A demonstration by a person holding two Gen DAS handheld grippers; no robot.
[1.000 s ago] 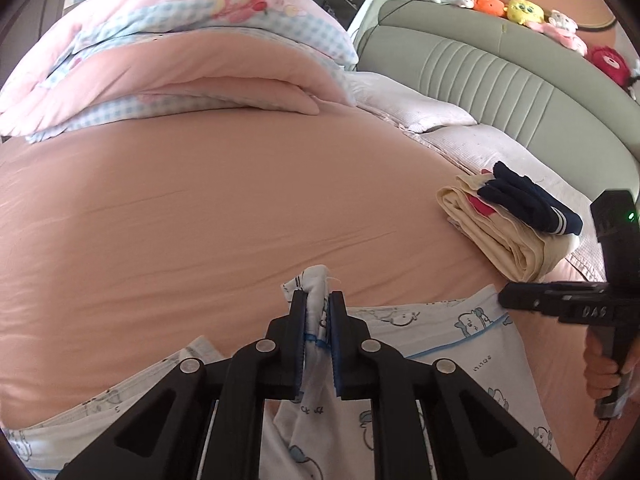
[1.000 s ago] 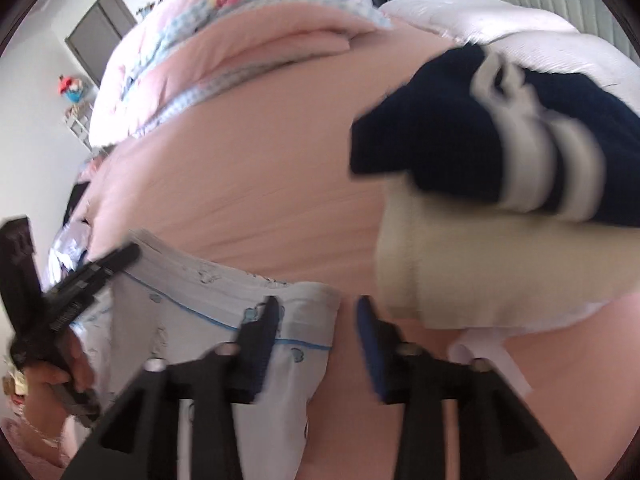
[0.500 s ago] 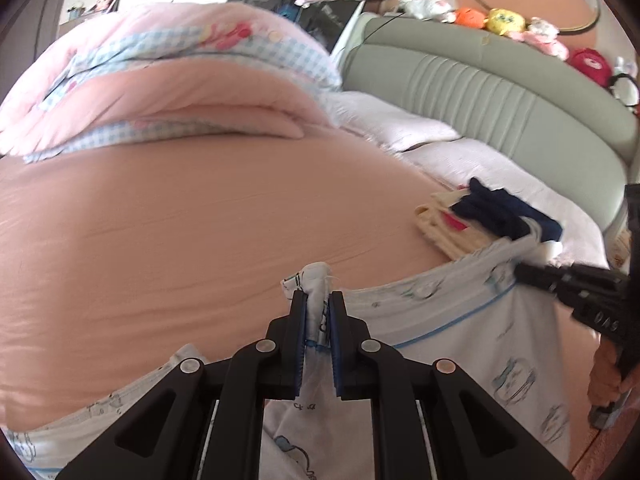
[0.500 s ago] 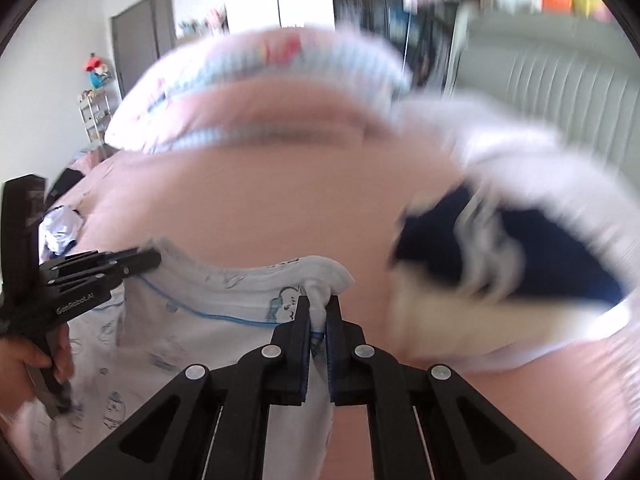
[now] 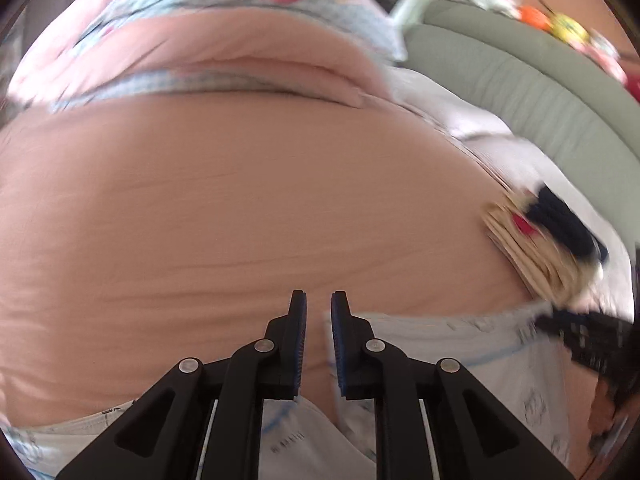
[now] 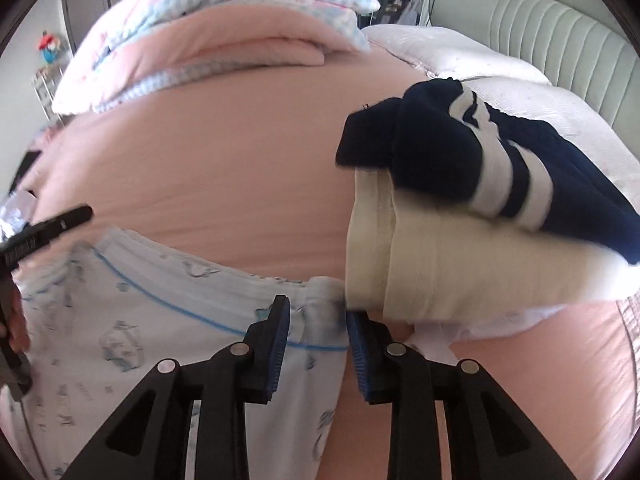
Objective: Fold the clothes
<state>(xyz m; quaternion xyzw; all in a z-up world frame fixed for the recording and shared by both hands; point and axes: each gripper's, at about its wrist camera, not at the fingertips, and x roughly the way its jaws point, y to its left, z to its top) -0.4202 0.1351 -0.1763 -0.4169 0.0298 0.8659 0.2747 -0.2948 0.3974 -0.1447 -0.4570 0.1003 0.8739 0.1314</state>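
A white garment with blue piping and small cartoon prints (image 6: 140, 320) lies flat on the pink bed sheet (image 5: 240, 200). My left gripper (image 5: 319, 300) hovers at the garment's top edge (image 5: 440, 344). Its jaws are opening, and only sheet shows in the narrow gap. My right gripper (image 6: 316, 308) stands over the garment's right corner with its jaws opening. The cloth lies under the gap, and the pads are off it. The left gripper (image 6: 48, 224) also shows at the far left of the right wrist view, held by a hand.
A folded cream garment (image 6: 440, 272) with a navy white-striped one (image 6: 460, 140) on top lies just right of the right gripper. A pink and blue duvet pile (image 5: 220, 40) fills the far side. Pale pillows (image 6: 460, 56) and a green padded headboard (image 5: 520, 80) lie at the right.
Both grippers were shut on bunched corners of the white garment half a second ago. Both have let go, and the cloth has dropped flat onto the sheet.
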